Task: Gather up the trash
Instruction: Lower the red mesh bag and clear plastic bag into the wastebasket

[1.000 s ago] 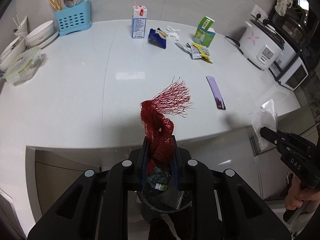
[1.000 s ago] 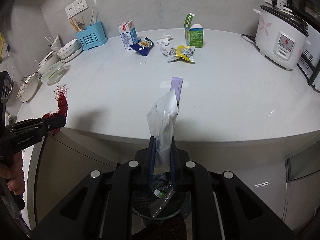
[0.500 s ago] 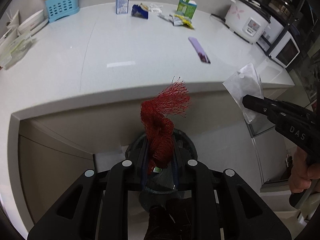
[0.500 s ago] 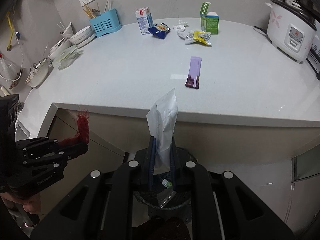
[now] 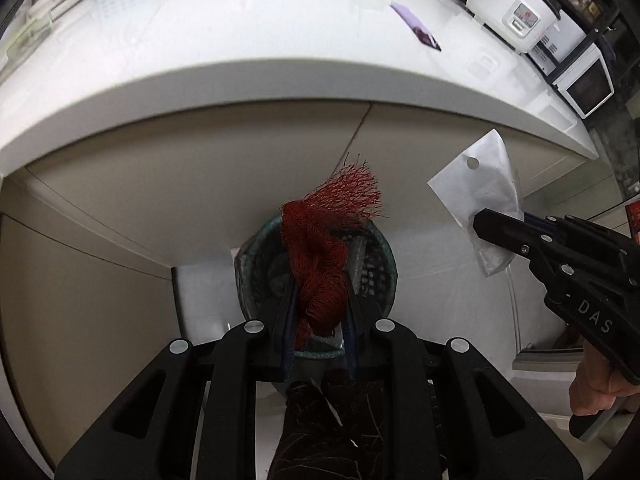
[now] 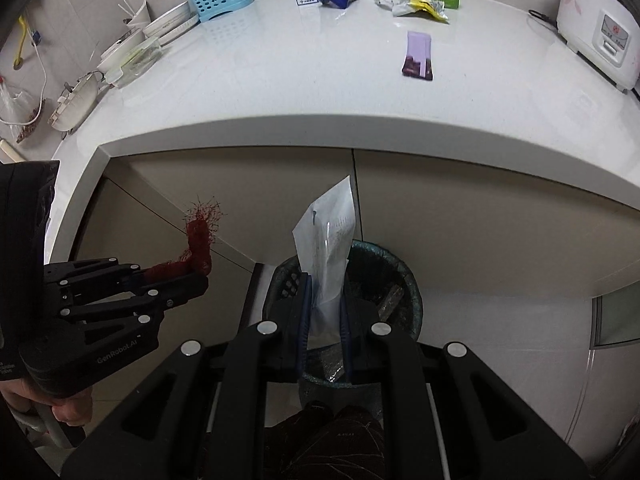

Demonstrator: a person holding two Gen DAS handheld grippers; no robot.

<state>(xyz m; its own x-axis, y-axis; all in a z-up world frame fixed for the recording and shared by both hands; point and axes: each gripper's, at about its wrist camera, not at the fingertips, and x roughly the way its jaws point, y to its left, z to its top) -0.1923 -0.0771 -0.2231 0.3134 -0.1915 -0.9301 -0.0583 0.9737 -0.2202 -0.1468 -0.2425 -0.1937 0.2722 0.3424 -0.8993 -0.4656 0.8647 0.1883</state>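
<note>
In the left wrist view, the left gripper [image 5: 318, 300] pinches a bunched red mesh net bag [image 5: 320, 256] at centre frame, directly above the dark trash bin [image 5: 384, 264] on the floor below the white countertop [image 5: 240, 60]. At right, the right gripper [image 5: 486, 230] clamps a clear plastic pouch [image 5: 480, 184].

In the right wrist view, the pouch [image 6: 328, 240] stands pinched at centre over the bin [image 6: 400, 280]; a purple wrapper [image 6: 418, 54] lies on the countertop at upper right.

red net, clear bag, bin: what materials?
Red net: looks like plastic mesh, open weave with frayed strands, bunched soft. Clear bag: thin glossy plastic film, translucent, with a punched hang hole. Bin: likely moulded plastic, dark, with perforated walls; can't confirm.
</note>
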